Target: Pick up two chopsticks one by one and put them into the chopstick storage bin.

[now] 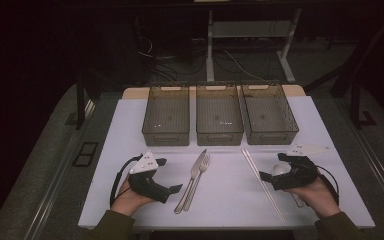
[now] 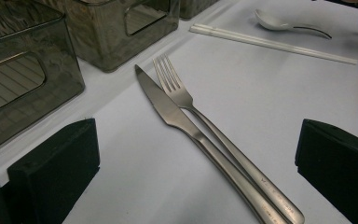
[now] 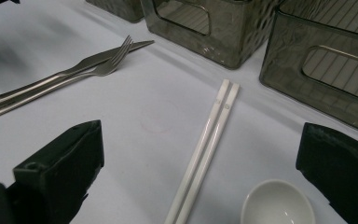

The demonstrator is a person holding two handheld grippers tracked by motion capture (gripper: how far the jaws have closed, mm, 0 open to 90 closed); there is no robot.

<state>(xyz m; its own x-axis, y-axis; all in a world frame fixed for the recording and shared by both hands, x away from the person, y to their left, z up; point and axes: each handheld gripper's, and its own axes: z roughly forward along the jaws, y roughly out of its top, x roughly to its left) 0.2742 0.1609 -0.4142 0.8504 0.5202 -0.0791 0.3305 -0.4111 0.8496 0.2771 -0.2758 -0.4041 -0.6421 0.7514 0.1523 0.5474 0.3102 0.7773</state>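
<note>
My left hand-held gripper (image 1: 164, 175) sits at the lower left of the high view with its jaws spread wide and nothing between them, pointing toward the knife (image 2: 168, 110) and fork (image 2: 182, 95), which lie side by side and touching on the white worktop (image 1: 230, 195) at the lower centre. My right hand-held gripper (image 1: 264, 176) rests at the lower right, likewise released and empty, just beside the pair of white chopsticks (image 3: 209, 140) and over the white spoon (image 3: 277, 203). Three smoky plastic bins (image 1: 219, 117) stand in a row across the upper middle of the worktop.
</note>
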